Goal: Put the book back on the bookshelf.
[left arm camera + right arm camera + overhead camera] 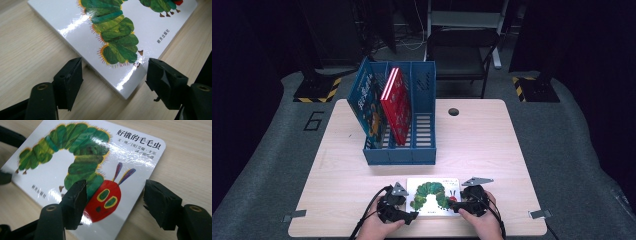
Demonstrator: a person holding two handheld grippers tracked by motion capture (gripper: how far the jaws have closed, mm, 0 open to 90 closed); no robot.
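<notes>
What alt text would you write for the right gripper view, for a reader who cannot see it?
A white picture book with a green caterpillar and red face lies flat on a light wooden table. The right hand-held gripper has its two black jaws open, straddling the book's near corner without pressing on it.

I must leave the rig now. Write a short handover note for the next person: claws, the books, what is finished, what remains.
Left claw: open, jaws astride the near left corner of the caterpillar book, not pressing.
Right claw: open, jaws over the book's right end by the red head, no grip.
The caterpillar book lies flat on the table near the front edge.
Done: blue book and red book stand in the blue file rack.
Left: probably grip the caterpillar book, lift it and stand it in the rack's free right slot.
</notes>
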